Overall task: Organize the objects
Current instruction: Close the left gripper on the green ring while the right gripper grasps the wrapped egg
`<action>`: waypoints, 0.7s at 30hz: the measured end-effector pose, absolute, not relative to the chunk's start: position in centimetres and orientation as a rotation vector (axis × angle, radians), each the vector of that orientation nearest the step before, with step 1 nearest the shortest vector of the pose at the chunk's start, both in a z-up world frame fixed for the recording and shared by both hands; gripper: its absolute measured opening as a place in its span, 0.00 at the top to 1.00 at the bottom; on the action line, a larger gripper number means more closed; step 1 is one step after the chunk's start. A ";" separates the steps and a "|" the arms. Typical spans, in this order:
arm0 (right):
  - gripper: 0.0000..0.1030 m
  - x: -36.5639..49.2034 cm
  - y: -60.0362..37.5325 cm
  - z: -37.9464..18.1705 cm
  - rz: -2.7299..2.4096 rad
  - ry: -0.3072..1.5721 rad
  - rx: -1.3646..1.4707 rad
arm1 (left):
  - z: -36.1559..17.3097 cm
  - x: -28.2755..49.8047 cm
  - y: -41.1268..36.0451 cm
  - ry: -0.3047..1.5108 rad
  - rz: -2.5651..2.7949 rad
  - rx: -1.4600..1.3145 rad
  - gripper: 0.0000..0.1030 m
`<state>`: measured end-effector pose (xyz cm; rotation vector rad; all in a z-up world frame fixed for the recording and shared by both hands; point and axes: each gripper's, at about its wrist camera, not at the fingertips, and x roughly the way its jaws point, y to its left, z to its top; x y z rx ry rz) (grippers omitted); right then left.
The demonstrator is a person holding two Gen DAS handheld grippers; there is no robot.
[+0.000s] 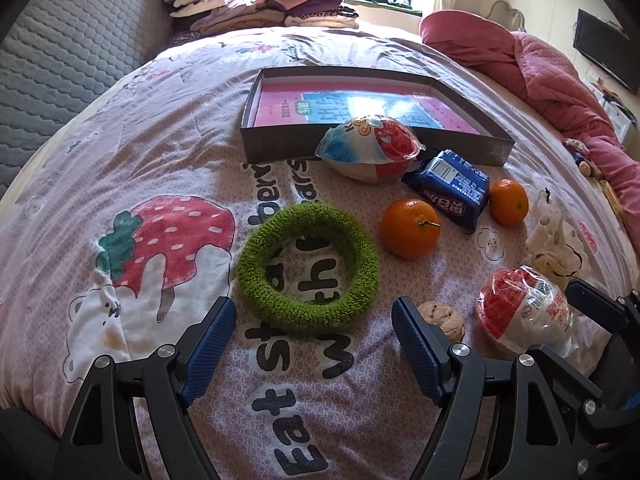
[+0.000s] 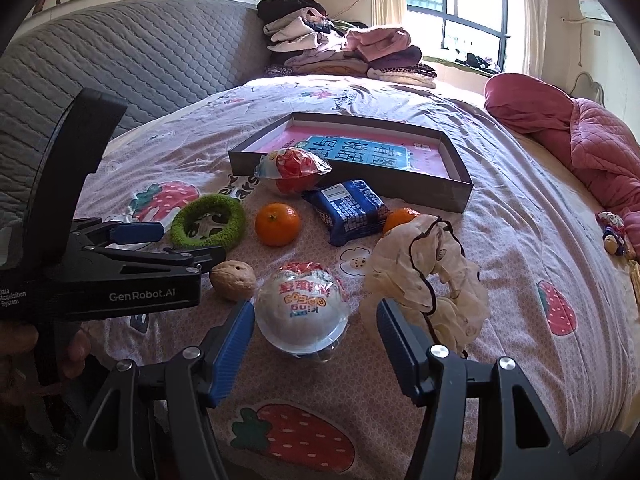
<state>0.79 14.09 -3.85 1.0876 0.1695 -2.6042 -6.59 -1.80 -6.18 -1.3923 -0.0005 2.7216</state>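
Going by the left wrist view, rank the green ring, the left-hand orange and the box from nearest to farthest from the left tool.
1. Green ring, just ahead of the left tool.
2. Orange, ahead and right.
3. Box, farthest, behind both.
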 end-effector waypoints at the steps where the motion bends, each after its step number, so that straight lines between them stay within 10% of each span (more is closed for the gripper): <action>1: 0.41 0.7 14.0 -3.9 -2.599 0.171 1.089 | -6.2 -6.6 -1.8 -0.007 2.715 -1.384 0.26; 21: 0.48 -1.8 11.6 -5.4 -2.553 0.258 1.152 | -7.6 -8.7 -0.8 0.124 2.636 -1.456 0.44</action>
